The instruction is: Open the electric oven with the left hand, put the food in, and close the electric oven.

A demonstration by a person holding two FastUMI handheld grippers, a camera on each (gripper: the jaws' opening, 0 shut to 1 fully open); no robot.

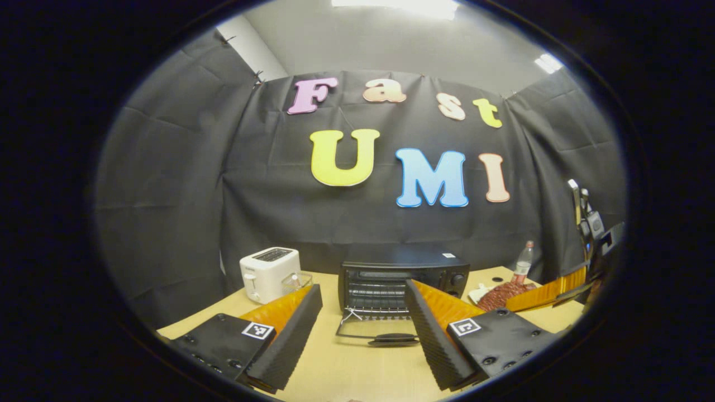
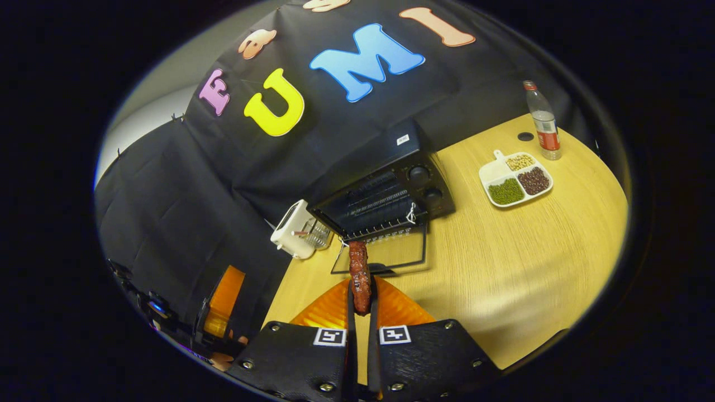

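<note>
Right tongs (image 2: 362,301) grip a reddish-brown strip of meat (image 2: 360,273) above the wooden tabletop (image 2: 503,268), facing the black electric oven's (image 2: 385,192) dropped door (image 2: 385,254); left tongs (image 1: 363,335) gape empty.

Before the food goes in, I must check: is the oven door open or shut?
Open. The oven door lies folded down flat on the table, and the rack inside shows.

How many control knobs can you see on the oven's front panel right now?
2. On the electric oven, both sit on the panel beside the open door: the upper knob and the lower knob beneath it. More may be hidden at this angle.
</note>
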